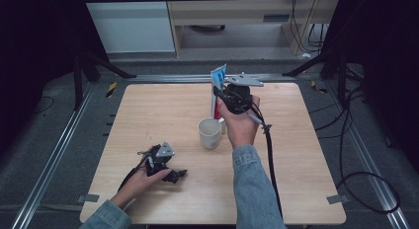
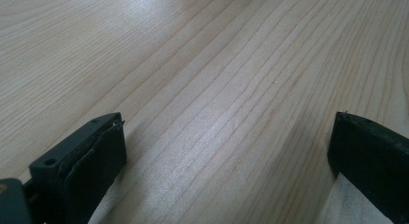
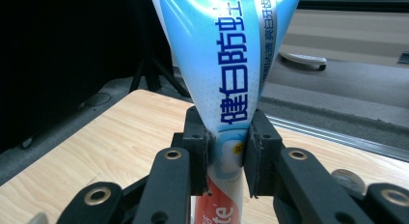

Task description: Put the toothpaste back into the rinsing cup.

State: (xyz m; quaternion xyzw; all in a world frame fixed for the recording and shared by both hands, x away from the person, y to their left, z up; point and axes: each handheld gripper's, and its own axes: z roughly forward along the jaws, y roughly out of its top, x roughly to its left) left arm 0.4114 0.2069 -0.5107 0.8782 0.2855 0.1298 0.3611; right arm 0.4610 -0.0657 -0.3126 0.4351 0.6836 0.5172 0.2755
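Left side first: we are resting the left claw [image 1: 170,173] on the pale wooden surface [image 1: 148,115], near its front-left part, with the person's left hand [image 1: 143,178] wrapped around its body. In the left gripper view its two black jaws are standing spread wide, with bare wood grain between them and nothing held. It is lying well apart from the work in hand.

Moving toward the middle: a white ceramic mug [image 1: 209,133] is standing upright on the surface, mouth open upward, just beside the person's right hand [image 1: 240,124].

Right of the mug: we are holding the right claw [image 1: 221,98] raised above the surface, just beyond the mug. It is pinching a blue, white and red soft plastic toothpaste tube [image 3: 226,74] around its lower body. In the right gripper view the jaws are pressing in on both sides, and the tube is standing roughly upright, flat crimped end up, red part below the pads. We cannot tell whether its lower end is touching the surface.

Risks, as we judge them:
- The tube is soft and tapering; the grip may be sliding along it, or the tube may be pivoting between the pads if we tilt the claw.
- The mug is close to the right hand; a sideways sweep could be knocking it over.
- If we are lowering the tube into the mug off-centre, the lower end could be catching the rim and tipping it.
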